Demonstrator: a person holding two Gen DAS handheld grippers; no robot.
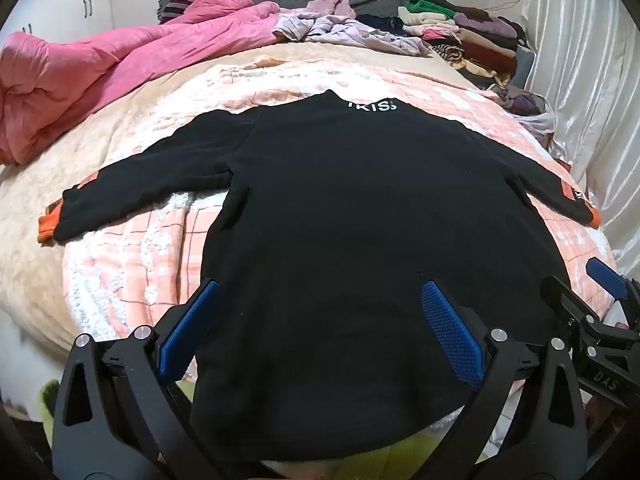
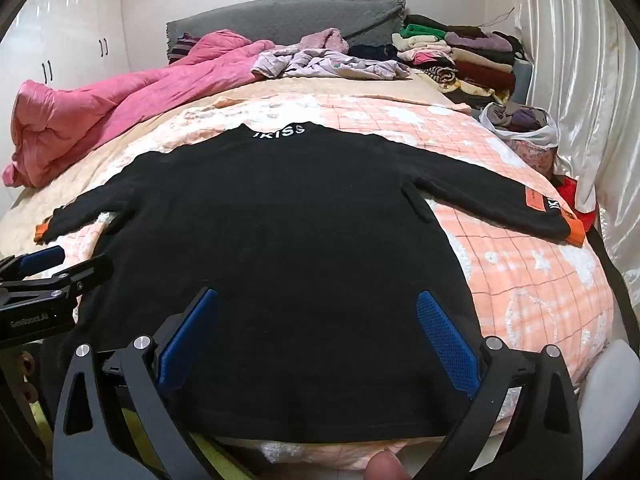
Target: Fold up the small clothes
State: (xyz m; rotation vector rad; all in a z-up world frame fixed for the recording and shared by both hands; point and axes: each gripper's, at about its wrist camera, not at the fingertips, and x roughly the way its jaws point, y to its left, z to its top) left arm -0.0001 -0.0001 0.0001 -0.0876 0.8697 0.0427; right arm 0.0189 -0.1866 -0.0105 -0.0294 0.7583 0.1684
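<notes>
While the black sweater lies spread flat on the bed, both tongs hang over its lower hem with nothing between their pads.

Left wrist view
- Left gripper (image 1: 320,332): tilted downward over the bottom of the frame, its jaws spread wide, blue pads apart and pinching nothing.
- Sweater (image 1: 352,216): fills the middle of the frame, collar with white letters toward the top, sleeves stretched to the left and right edges, orange cuffs at both ends.
- Hem: runs under and between the two blue pads; whether they touch the cloth I cannot tell.
- Right gripper (image 1: 592,292): at the lower right edge, beside the sweater's right side, one blue pad showing.
- Blanket (image 1: 132,248): pink and white checks, under the sweater.
- Pink quilt (image 1: 100,80): bunched at upper left.
- Folded pile (image 1: 468,36): stacked clothes at upper right.

Right wrist view
- Right gripper (image 2: 318,330): angled down at the bottom centre, jaws spread wide, gripping nothing.
- Sweater (image 2: 280,232): centre of the frame, its right sleeve reaching the right edge with an orange patch.
- Left gripper (image 2: 60,268): enters from the left edge, beside the sweater's left side.
- Fingertip (image 2: 384,466): a person's finger at the bottom edge, below the hem.
- Bag (image 2: 520,124): white plastic, holding clothes, upper right.
- Curtain (image 2: 572,60): pale, along the right edge.
</notes>
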